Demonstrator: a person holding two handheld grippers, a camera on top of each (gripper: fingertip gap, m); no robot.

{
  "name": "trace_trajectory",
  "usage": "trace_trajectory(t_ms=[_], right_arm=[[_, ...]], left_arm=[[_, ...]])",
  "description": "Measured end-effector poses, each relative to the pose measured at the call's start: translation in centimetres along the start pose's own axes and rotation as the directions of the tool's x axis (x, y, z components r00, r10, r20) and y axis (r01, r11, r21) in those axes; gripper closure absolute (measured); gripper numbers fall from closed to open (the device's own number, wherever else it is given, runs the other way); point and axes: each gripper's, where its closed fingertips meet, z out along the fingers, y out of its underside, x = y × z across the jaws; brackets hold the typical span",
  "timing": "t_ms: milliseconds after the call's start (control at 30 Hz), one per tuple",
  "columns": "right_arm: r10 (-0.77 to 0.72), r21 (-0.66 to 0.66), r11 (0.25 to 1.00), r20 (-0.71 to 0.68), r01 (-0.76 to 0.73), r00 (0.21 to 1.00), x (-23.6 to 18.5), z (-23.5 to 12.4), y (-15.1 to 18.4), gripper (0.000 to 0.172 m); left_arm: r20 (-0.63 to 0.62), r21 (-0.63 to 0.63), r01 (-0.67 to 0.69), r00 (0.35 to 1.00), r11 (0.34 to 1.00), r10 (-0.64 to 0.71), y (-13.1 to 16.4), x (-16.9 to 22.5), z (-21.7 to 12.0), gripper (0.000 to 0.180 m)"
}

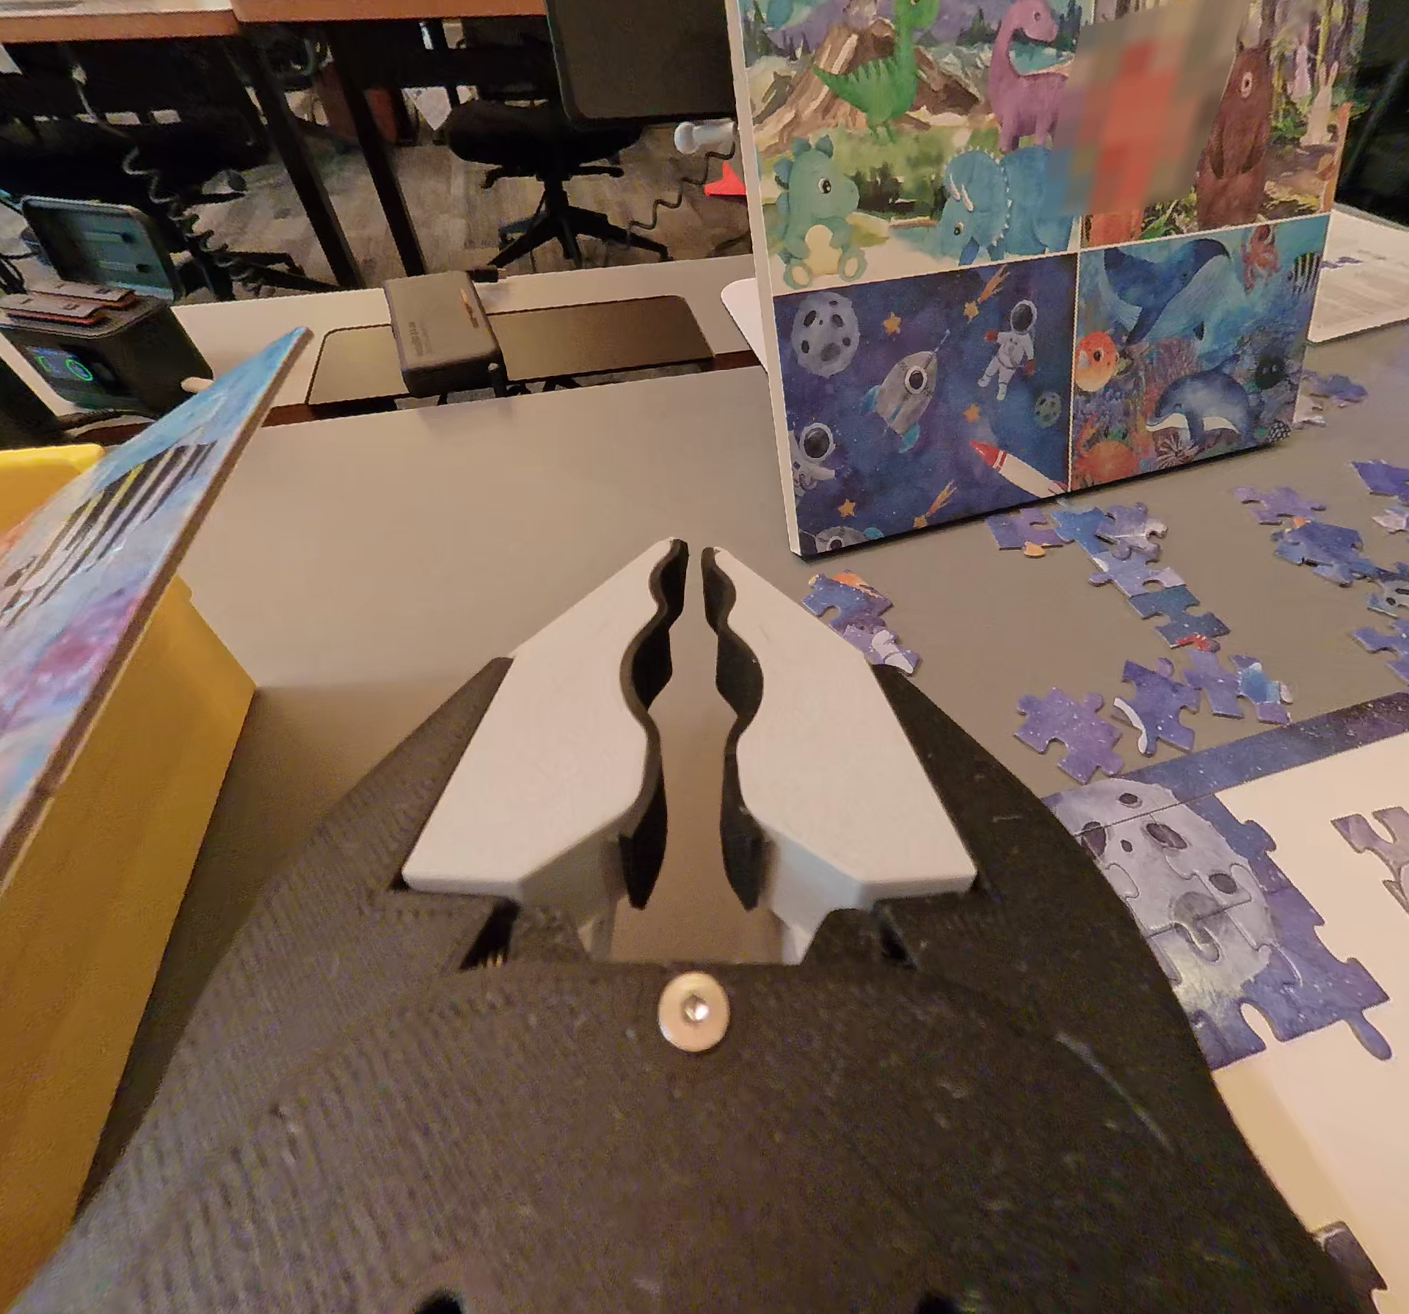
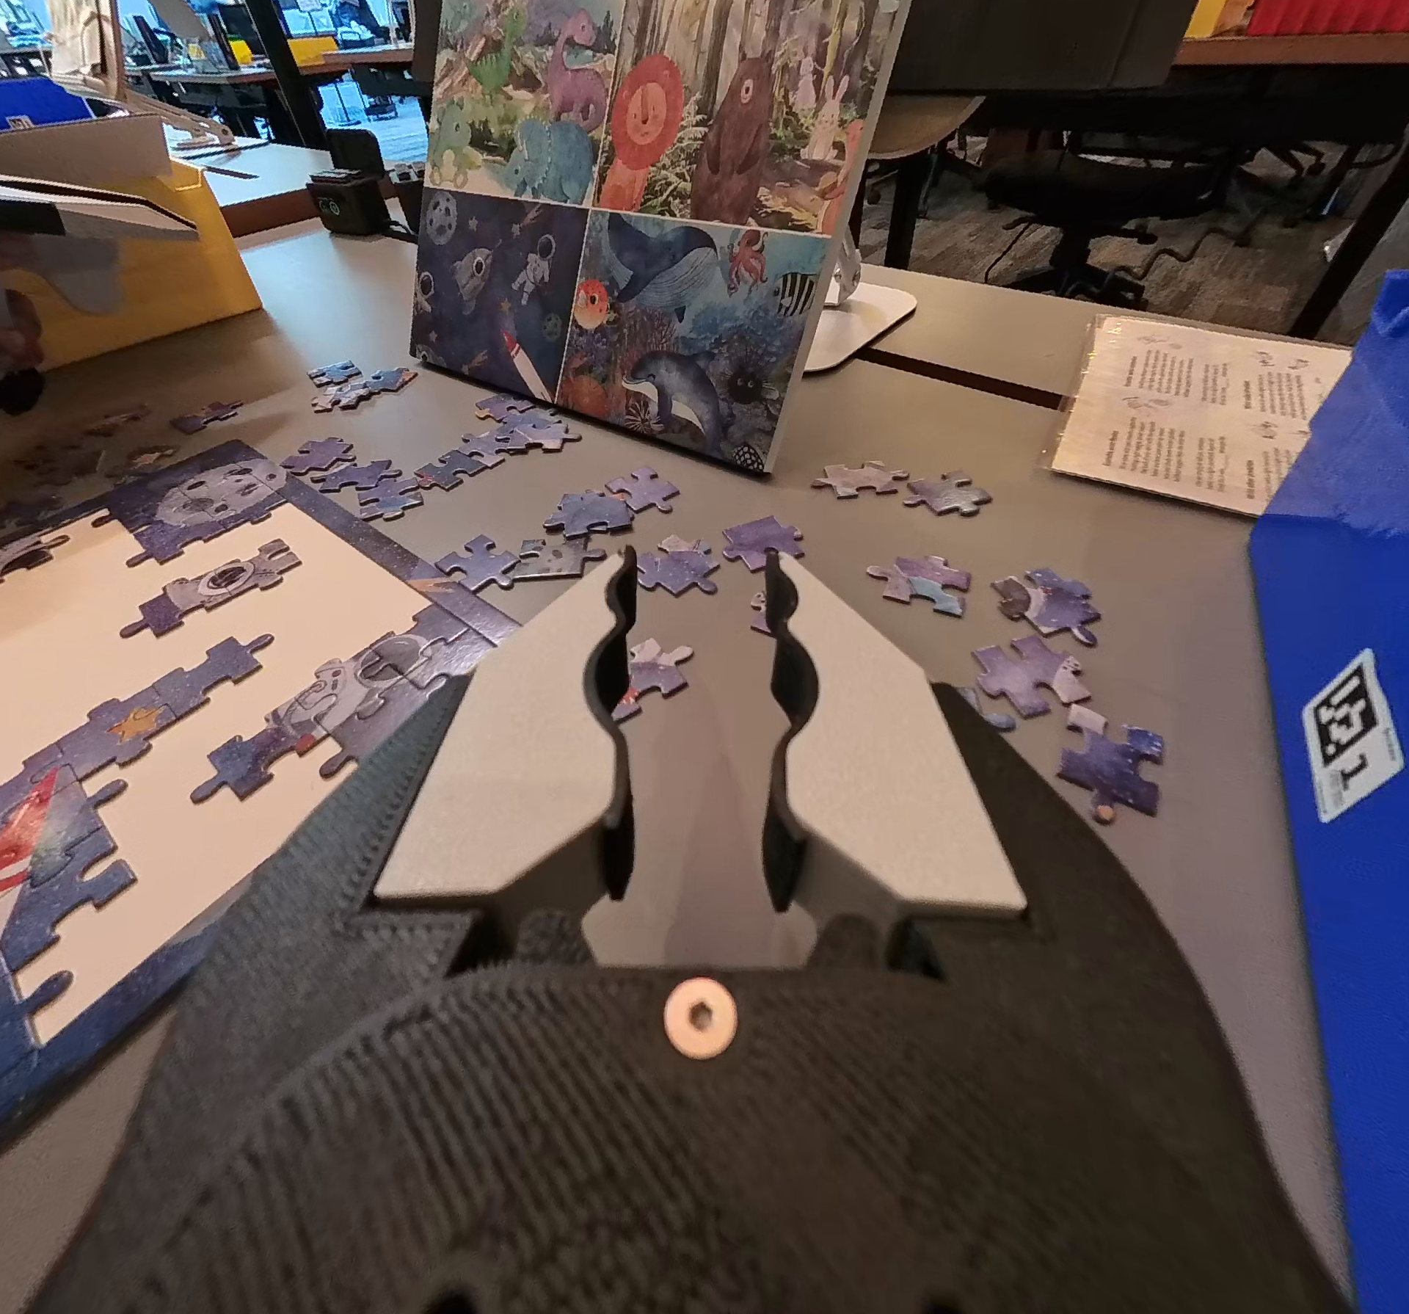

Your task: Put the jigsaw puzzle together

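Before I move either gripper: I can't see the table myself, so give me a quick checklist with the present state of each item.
1. Left gripper empty: ok, jaws nearly closed over bare table, nothing between them.
2. Right gripper empty: ok, jaws open, gripping nothing.
3. Loose pieces ahead of the right gripper: ok, lying flat.
4. Puzzle board complete: not ok, gaps remain.
5. Picture box upright: ok.
6. Blue box clear of the right gripper: cannot tell, it stands near.
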Motion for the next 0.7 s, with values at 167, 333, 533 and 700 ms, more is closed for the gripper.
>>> trace_trajectory(t_ms=[167,333,533,700], right_arm=[[-0.002,-0.002,1.0,0.0,0.002,1.0,-0.02,0.03,0.03,0.139],[-0.001,-0.003,1.0,0.0,0.001,1.0,-0.03,0.04,0.04,0.139],[-0.002,-0.008,1.0,0.0,0.002,1.0,-0.04,0.1,0.11,0.139],[-0.001,-0.011,1.0,0.001,0.001,1.0,-0.03,0.13,0.15,0.139]], left_arm=[[-0.001,-0.006,-0.001,1.0,1.0,0.001,0.12,-0.04,0.03,0.178],[-0.009,-0.01,0.002,1.0,1.0,-0.002,0.19,0.07,0.07,0.179],[-0.017,-0.018,-0.005,1.0,1.0,0.005,0.33,0.34,0.2,0.178],[-0.026,-0.027,-0.012,1.0,1.0,0.011,0.51,0.6,0.34,0.178]])
